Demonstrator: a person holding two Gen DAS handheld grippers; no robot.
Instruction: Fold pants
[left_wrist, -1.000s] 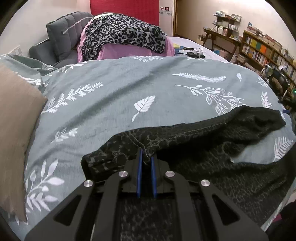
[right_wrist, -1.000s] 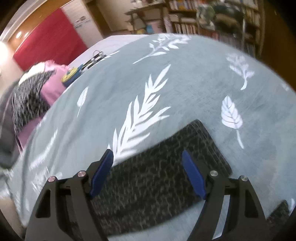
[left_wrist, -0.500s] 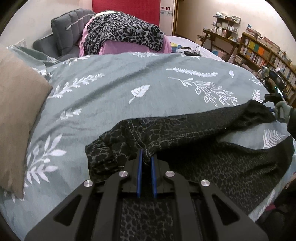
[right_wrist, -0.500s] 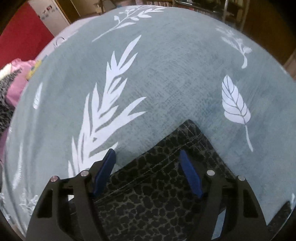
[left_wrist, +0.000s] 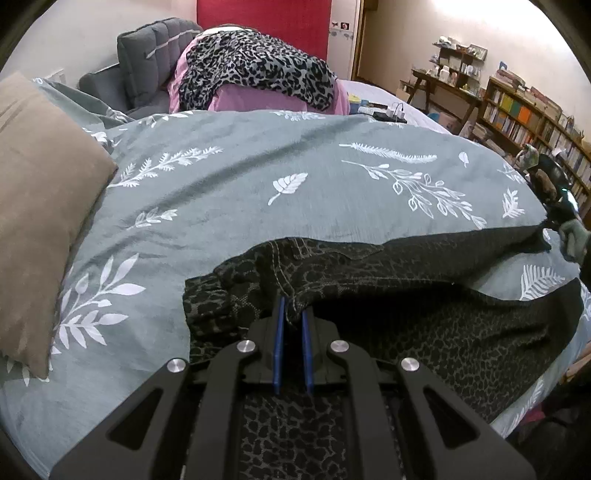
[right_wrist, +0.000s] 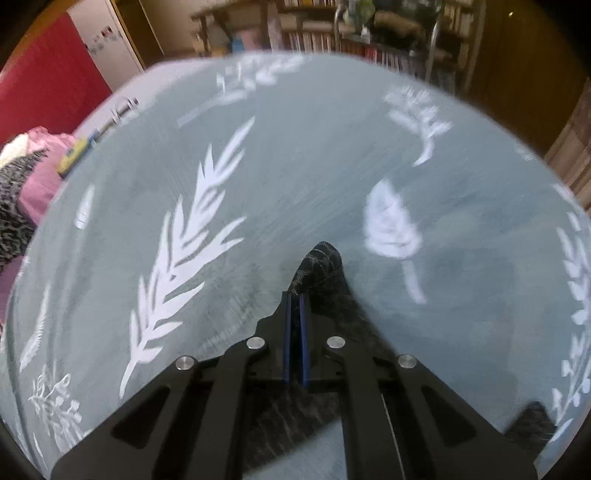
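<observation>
Dark leopard-print pants on grey leaf-print duvet; left hand-held gripper and right hand-held gripper each clamp pants fabric.

Ahead of us the grey leaf-print duvet lies bare and open to pass over. A brown pillow blocks the left side, a leopard-print heap closes the far end, and bookshelves stand along the right.
</observation>
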